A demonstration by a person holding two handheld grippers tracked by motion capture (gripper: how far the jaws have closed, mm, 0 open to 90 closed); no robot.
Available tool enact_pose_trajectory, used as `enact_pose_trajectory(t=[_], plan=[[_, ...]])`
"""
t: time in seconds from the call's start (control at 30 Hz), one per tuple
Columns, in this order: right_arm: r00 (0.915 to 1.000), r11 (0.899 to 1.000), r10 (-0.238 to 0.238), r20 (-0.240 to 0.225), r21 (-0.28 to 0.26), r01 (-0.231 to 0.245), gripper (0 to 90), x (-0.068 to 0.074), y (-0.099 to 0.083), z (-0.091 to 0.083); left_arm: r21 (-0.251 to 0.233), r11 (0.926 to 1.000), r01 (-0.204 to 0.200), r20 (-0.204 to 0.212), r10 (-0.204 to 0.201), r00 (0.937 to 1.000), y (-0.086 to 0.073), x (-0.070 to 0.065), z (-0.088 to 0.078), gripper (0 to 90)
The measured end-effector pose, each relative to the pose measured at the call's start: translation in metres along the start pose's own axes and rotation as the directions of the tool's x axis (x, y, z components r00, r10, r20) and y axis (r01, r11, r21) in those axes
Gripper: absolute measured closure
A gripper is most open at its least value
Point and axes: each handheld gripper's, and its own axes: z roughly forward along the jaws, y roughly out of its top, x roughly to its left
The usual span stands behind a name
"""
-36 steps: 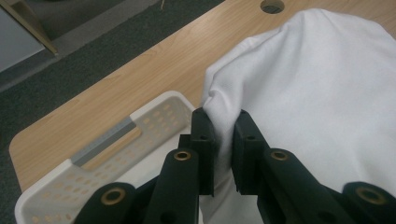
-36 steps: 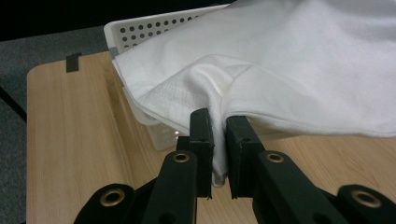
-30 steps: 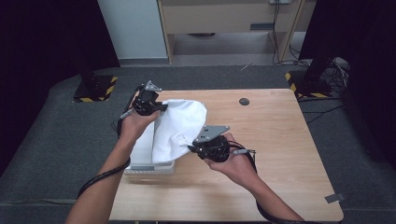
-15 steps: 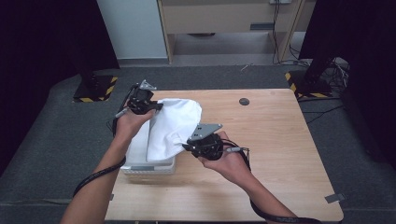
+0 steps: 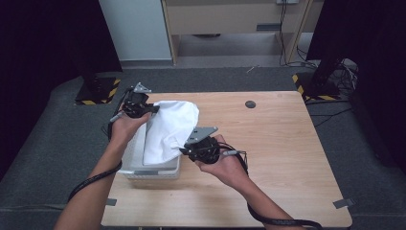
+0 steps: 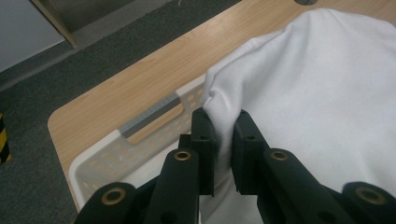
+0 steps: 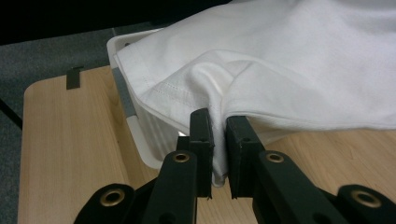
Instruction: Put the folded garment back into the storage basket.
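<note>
Wooden table over grey carpet, dark curtains either side. White cloth held taut above white basket at the table's near left. Left gripper pinching the cloth's far corner; right gripper pinching its near edge. Best kept level and evenly tensioned, both pinches firm, then carried as one so no hem snags the basket rim.

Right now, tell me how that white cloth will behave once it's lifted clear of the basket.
Likely floppy: the white cloth sags between the left gripper and right gripper. Probably light, since pinched folds carry it. It may drag on the basket rim.
</note>
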Motion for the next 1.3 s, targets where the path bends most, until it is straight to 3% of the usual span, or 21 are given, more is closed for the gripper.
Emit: enact_pose_trajectory(t=[0.27, 0.7, 1.3], plan=[[1.0, 1.0, 0.0, -0.004, 0.012, 0.0, 82.2, 0.0, 0.004, 0.013, -0.03, 0.9994, 0.014, -0.011, -0.014, 0.9998, -0.005, 0.01, -0.001, 82.1], [0.9999, 1.0, 0.006, -0.012, 0.022, -0.006, 82.2, 0.006, 0.008, 0.037, -0.034, 0.9992, 0.019, -0.022, -0.019, 0.9996, -0.016, 0.026, 0.0, 82.1], [0.9998, 0.999, 0.014, -0.012, 0.045, -0.013, 82.1, 0.012, 0.01, 0.057, -0.032, 0.9989, 0.034, -0.04, -0.035, 0.9986, -0.032, 0.038, 0.001, 82.1]])
